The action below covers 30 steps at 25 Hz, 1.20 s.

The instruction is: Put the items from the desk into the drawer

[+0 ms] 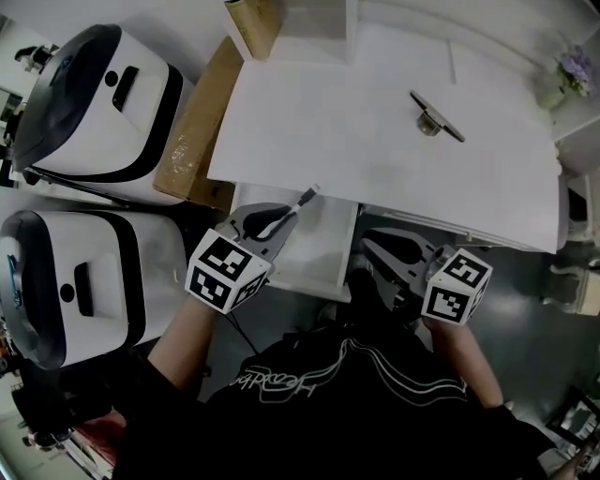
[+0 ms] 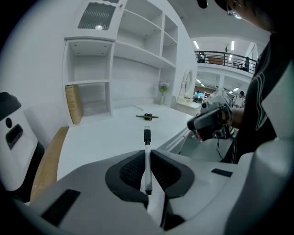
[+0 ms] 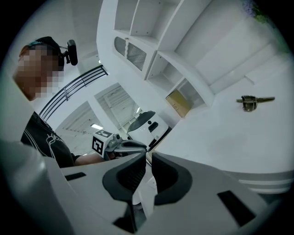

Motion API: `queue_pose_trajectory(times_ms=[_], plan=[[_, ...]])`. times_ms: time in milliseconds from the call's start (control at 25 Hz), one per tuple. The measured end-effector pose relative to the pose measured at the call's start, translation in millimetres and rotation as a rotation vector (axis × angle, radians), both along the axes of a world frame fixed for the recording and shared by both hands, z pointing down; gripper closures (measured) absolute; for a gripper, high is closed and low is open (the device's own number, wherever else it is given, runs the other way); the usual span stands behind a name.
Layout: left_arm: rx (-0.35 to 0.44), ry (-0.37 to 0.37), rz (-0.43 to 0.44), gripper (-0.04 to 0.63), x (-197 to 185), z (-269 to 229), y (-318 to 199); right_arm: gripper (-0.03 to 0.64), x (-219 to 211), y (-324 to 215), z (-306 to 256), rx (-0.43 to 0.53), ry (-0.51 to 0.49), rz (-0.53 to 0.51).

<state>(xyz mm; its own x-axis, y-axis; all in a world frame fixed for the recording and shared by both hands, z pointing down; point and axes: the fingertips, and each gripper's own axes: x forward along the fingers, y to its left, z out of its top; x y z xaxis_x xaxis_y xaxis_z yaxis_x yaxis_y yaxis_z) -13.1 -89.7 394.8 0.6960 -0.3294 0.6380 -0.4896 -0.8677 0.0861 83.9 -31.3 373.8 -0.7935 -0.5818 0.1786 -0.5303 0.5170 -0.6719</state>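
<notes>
A white pen with a black cap [image 1: 292, 209] is clamped between the jaws of my left gripper [image 1: 274, 225], which hangs over the open white drawer [image 1: 323, 246] at the desk's front edge. In the left gripper view the pen [image 2: 147, 156] points away toward the desk. A small dark metal item with a long bar [image 1: 435, 118] lies on the white desk [image 1: 375, 141] at the back right; this metal item [image 3: 251, 102] also shows in the right gripper view. My right gripper [image 1: 382, 251] is held just right of the drawer, jaws together with nothing between them.
Two large white-and-black machines [image 1: 94, 103] [image 1: 75, 281] stand to the left. A flat cardboard piece [image 1: 197, 122] leans along the desk's left edge, with a brown box [image 1: 255, 23] behind it. A small flower vase [image 1: 566, 75] sits at the far right. White shelves [image 2: 133, 55] rise behind the desk.
</notes>
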Motion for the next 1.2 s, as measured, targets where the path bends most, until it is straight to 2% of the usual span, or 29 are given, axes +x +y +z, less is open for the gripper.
queue_pose_trajectory(times_ms=[80, 200, 560, 760, 920, 1200], plan=[[0.030, -0.057, 0.038, 0.541, -4.9, 17.9, 7.2, 0.555, 0.4, 1.1, 3.3, -0.007, 0.002, 0.001], [0.086, -0.183, 0.098, 0.541, -11.9, 54.5, 6.1, 0.557, 5.2, -0.5, 8.6, -0.015, 0.003, 0.010], [0.039, -0.371, 0.227, 0.541, -11.4, 177.8, -19.0, 0.557, 37.5, -6.5, 34.7, -0.083, 0.026, 0.049], [0.018, -0.472, 0.236, 0.541, -11.6, 249.4, -40.0, 0.557, 57.5, -12.1, 54.3, -0.135, 0.056, 0.061], [-0.014, -0.514, 0.245, 0.541, -14.3, 294.4, -47.9, 0.557, 74.6, -17.2, 67.2, -0.169, 0.087, 0.075], [-0.084, -0.514, 0.203, 0.541, -17.7, 328.2, -50.5, 0.557, 81.1, -11.9, 85.6, -0.217, 0.088, 0.081]])
